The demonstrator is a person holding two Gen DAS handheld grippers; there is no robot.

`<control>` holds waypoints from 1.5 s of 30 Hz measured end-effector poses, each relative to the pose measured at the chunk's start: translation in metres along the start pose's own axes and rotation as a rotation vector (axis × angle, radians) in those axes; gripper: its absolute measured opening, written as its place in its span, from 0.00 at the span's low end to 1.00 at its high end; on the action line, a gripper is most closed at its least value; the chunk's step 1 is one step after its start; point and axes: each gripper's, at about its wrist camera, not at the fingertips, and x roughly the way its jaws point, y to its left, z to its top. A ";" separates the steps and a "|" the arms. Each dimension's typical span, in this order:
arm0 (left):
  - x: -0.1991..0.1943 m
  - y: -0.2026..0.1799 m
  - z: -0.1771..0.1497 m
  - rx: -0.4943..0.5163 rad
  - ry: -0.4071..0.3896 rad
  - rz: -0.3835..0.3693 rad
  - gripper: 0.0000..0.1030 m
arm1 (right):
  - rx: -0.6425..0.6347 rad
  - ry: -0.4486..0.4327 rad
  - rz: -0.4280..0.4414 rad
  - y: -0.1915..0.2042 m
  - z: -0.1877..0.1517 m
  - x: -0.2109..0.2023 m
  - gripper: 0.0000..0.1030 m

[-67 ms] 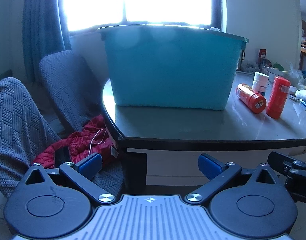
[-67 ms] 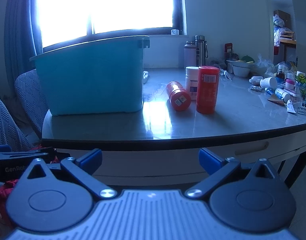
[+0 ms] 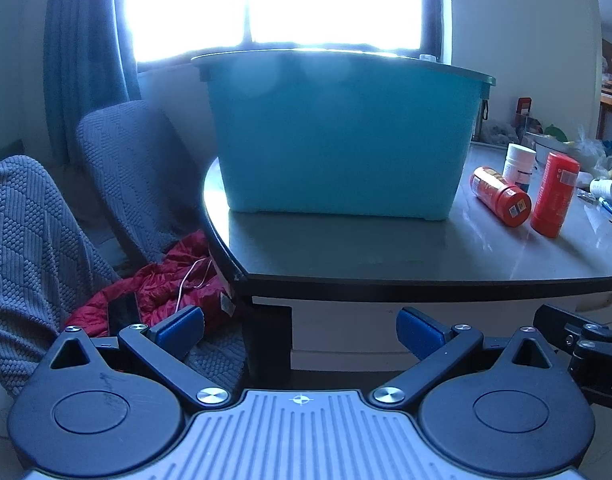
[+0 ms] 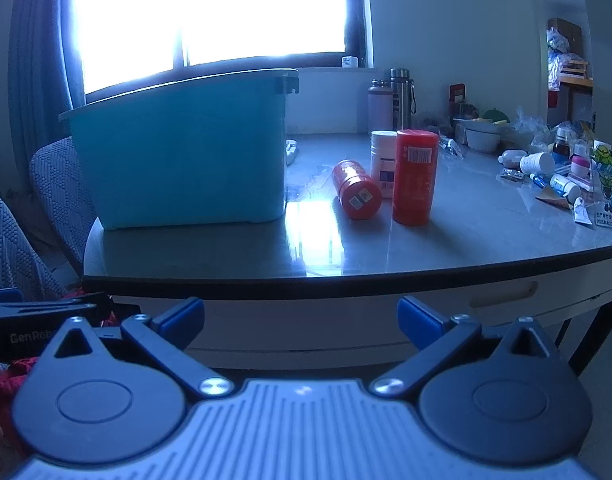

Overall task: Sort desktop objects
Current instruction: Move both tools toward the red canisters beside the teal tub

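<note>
The teal bin (image 3: 337, 136) hides its contents; far clutter (image 4: 565, 168) too small to tell

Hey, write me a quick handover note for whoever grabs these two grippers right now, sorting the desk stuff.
Left hand-held gripper: open, empty, held below the table edge facing the teal bin.
Right hand-held gripper: open, empty, also short of the table.
On the table, right of the bin: a red canister lying on its side, an upright red canister, and a white bottle standing behind them. More small bottles and packets sit at the far right.
Done: nothing visibly sorted; the bin's inside is hidden from both views.
Left: pick up the loose items, probably starting with the canisters nearest the bin.
</note>
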 end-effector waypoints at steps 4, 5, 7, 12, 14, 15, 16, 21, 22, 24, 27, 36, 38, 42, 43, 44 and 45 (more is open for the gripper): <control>0.006 -0.009 -0.008 0.009 0.004 -0.002 1.00 | 0.000 0.014 -0.004 0.006 -0.002 -0.004 1.00; 0.007 -0.011 -0.011 0.006 -0.001 -0.003 1.00 | 0.019 0.025 0.004 0.002 -0.003 -0.004 1.00; 0.009 -0.014 -0.017 0.002 -0.005 -0.008 1.00 | 0.051 0.047 0.014 -0.008 -0.005 -0.003 1.00; 0.007 -0.021 -0.019 0.007 0.008 -0.013 1.00 | 0.033 0.038 -0.010 -0.009 -0.006 -0.004 1.00; 0.007 -0.021 -0.019 0.010 0.011 -0.011 1.00 | 0.031 0.039 -0.006 -0.010 -0.005 -0.003 1.00; 0.007 -0.022 -0.019 0.010 0.013 -0.009 1.00 | 0.032 0.043 -0.005 -0.010 -0.005 -0.001 1.00; 0.008 -0.022 -0.020 0.009 0.015 -0.009 1.00 | 0.033 0.045 -0.004 -0.010 -0.004 0.000 1.00; 0.012 -0.022 -0.020 0.014 0.018 -0.009 1.00 | 0.028 0.038 -0.003 -0.010 -0.002 0.003 1.00; 0.013 -0.023 -0.020 0.018 0.018 -0.011 1.00 | 0.031 0.038 -0.004 -0.011 -0.002 0.003 1.00; 0.014 -0.025 -0.019 0.021 0.013 -0.015 1.00 | 0.030 0.033 -0.008 -0.011 -0.001 0.004 1.00; 0.016 -0.028 -0.018 0.028 0.010 -0.024 1.00 | 0.026 0.021 -0.010 -0.012 0.001 0.005 1.00; 0.021 -0.046 -0.012 0.040 0.001 -0.051 1.00 | 0.022 0.020 -0.046 -0.025 0.008 0.009 1.00; 0.022 -0.052 -0.010 0.045 -0.003 -0.061 1.00 | 0.025 0.020 -0.054 -0.030 0.008 0.009 1.00; 0.026 -0.063 -0.008 0.055 -0.007 -0.084 1.00 | 0.043 0.024 -0.077 -0.041 0.008 0.011 1.00; 0.027 -0.066 -0.008 0.057 -0.007 -0.091 1.00 | 0.046 0.024 -0.084 -0.044 0.008 0.011 1.00; 0.029 -0.069 -0.008 0.059 -0.006 -0.097 1.00 | 0.049 0.023 -0.092 -0.047 0.008 0.011 1.00; 0.030 -0.072 -0.008 0.060 -0.006 -0.103 1.00 | 0.051 0.022 -0.099 -0.050 0.008 0.012 1.00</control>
